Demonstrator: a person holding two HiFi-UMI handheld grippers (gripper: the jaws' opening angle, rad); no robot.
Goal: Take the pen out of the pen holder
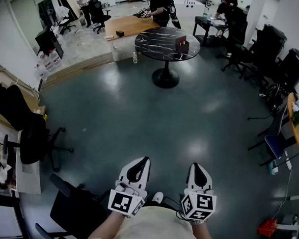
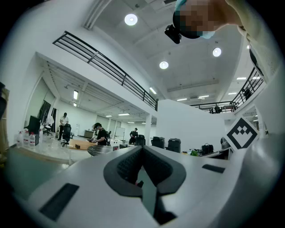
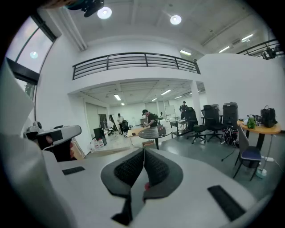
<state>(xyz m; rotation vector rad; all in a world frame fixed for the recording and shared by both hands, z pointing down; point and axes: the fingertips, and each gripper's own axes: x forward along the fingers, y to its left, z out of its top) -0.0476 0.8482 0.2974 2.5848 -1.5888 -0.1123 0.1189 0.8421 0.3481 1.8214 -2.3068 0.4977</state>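
Left claw (image 1: 144, 161), right claw (image 1: 196, 166) together, empty; box (image 1: 182, 43) on far table (image 1: 157, 46) perhaps the holder.

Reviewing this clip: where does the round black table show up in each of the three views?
Head view: the round black table is at top centre, far across the floor.
Left gripper view: the table is left of centre, low, partly cut off by the gripper's body.
Right gripper view: the table is near centre, just above the jaws.
Shared landmark: the person in black standing just behind it.
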